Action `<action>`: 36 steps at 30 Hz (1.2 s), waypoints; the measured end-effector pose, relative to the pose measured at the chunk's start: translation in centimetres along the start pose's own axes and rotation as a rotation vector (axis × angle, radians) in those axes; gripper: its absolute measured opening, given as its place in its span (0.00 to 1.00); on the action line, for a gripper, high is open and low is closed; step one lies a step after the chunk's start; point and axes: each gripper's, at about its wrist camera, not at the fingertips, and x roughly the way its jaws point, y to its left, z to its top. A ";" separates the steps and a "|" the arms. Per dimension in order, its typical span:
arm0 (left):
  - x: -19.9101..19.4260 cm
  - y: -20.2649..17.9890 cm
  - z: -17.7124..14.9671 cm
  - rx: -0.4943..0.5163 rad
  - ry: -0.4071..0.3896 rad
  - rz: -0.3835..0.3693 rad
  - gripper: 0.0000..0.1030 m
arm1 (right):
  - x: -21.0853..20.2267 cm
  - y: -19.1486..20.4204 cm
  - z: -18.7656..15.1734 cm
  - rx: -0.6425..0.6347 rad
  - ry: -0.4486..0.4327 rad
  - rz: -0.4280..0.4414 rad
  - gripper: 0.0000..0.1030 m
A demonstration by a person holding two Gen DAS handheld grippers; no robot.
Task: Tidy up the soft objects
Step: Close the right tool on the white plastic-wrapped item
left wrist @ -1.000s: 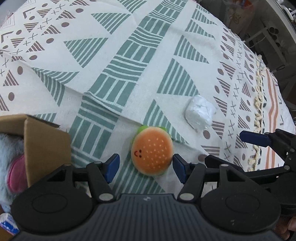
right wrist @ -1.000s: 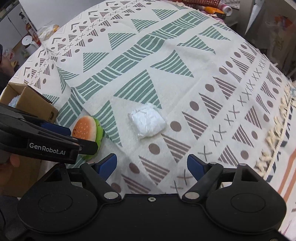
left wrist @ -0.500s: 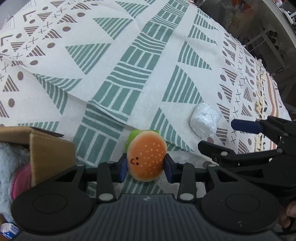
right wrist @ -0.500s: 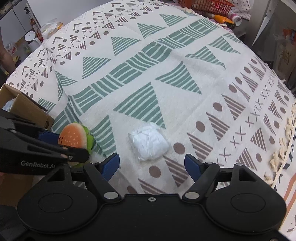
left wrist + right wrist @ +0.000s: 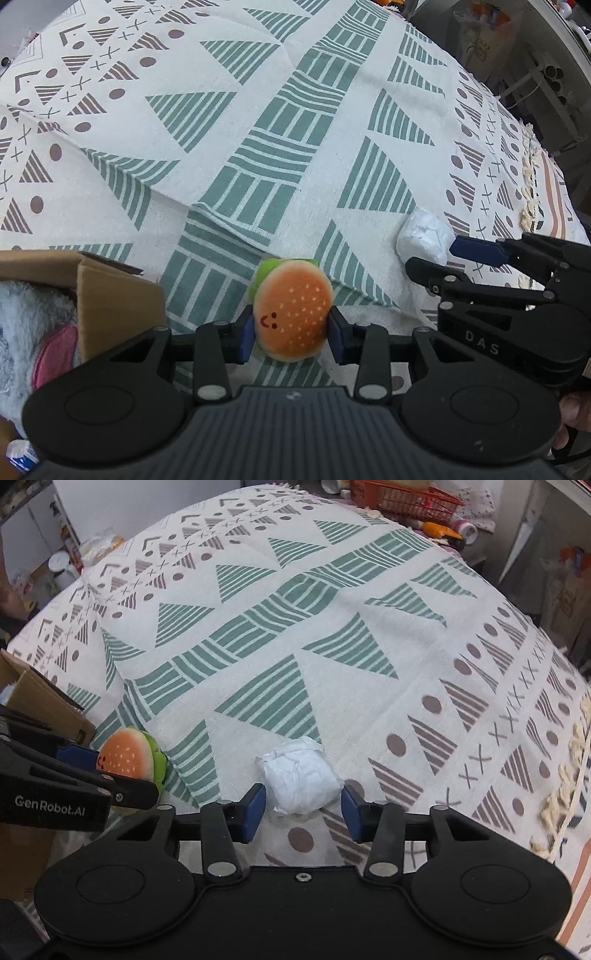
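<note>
Much of the cardboard box [image 5: 110, 295] is cut off at the left edge of the left wrist view; only one corner and a flap show, with a grey-blue plush [image 5: 29, 325] bearing a pink patch inside it, too cropped to identify. In the right wrist view the box appears only as a brown corner at mid-left, partly behind the other tool's black arm. The person is nearly out of sight: only fingertips [image 5: 570, 410] show at the lower right edge of the left wrist view.

The left gripper [image 5: 291, 334] reaches forward low over the patterned tablecloth [image 5: 258, 155], its blue pads pressed against both sides of the burger plush toy [image 5: 291, 314], which sits at lower centre of that frame, just right of the box. The toy stands on edge, its orange seeded bun face turned toward the camera with the small smile at lower left, green lettuce showing behind at the top.

The right gripper [image 5: 303, 808] sits low over the cloth at lower centre of its own view, its jaws apart and bracketing the crumpled white wad [image 5: 299, 781], with a gap visible on each side. The wad is roundish, with no clear long axis, and lies on the cloth right of the burger.
</note>
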 end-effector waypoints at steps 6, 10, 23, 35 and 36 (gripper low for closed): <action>-0.5 -0.4 -0.1 0.005 -0.004 -0.003 0.38 | -1.1 -1.2 -2.3 0.067 0.022 -0.013 0.42; -0.7 -0.9 -0.4 0.016 -0.004 0.000 0.38 | -1.9 -1.6 -3.9 0.110 0.025 -0.027 0.41; -3.2 -3.2 -3.2 0.045 -0.013 -0.029 0.38 | -6.4 -1.2 -6.4 0.175 0.024 -0.066 0.41; -7.5 -4.1 -6.2 0.064 -0.057 -0.043 0.38 | -9.7 0.1 -8.2 0.231 0.017 -0.089 0.41; -7.7 -4.1 -6.3 0.064 -0.060 -0.045 0.38 | -10.1 0.3 -8.3 0.234 0.013 -0.088 0.41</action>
